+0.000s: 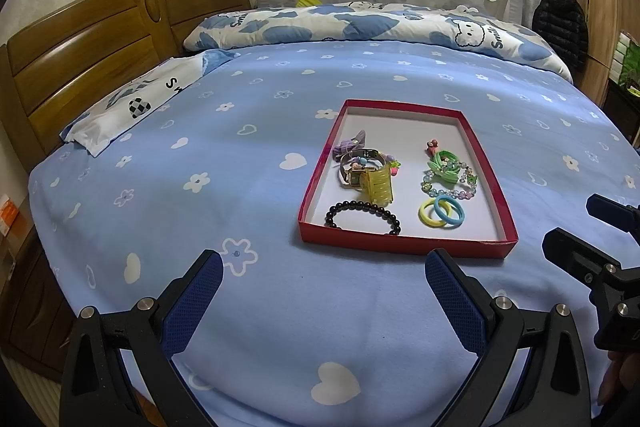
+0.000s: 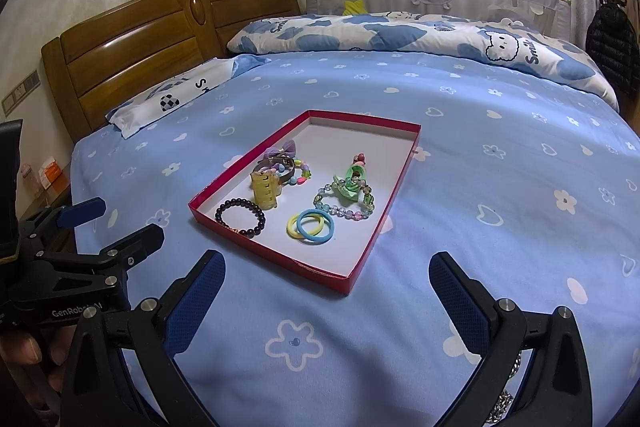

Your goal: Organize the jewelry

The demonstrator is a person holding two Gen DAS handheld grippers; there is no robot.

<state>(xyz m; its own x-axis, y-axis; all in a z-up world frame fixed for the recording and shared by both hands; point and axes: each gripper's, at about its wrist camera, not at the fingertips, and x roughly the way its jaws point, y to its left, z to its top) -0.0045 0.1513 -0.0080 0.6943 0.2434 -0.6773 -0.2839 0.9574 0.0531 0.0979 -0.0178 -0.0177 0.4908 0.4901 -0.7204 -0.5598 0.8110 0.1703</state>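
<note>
A shallow red box [image 1: 404, 245] [image 2: 276, 259] lies on the blue bedsheet. Inside lie a black bead bracelet [image 1: 362, 213] [image 2: 240, 217], a yellow hair claw [image 1: 376, 185] [image 2: 265, 189], a watch [image 1: 352, 167], a purple bow [image 1: 352, 143] [image 2: 286, 148], yellow and blue hair ties [image 1: 442, 213] [image 2: 311, 225], a green scrunchie [image 1: 446, 167] [image 2: 352, 181] and a clear bead bracelet [image 2: 344, 207]. My left gripper [image 1: 324, 291] is open and empty, in front of the box. My right gripper [image 2: 328, 295] is open and empty, in front of the box. A silver chain [image 2: 506, 395] shows under its right finger.
The bed [image 1: 240, 187] is covered with a blue sheet with hearts and flowers. A folded quilt [image 1: 360, 23] lies along the far side, a pillow [image 1: 132, 107] by the wooden headboard [image 1: 80, 67]. A nightstand [image 2: 48, 183] stands at the left.
</note>
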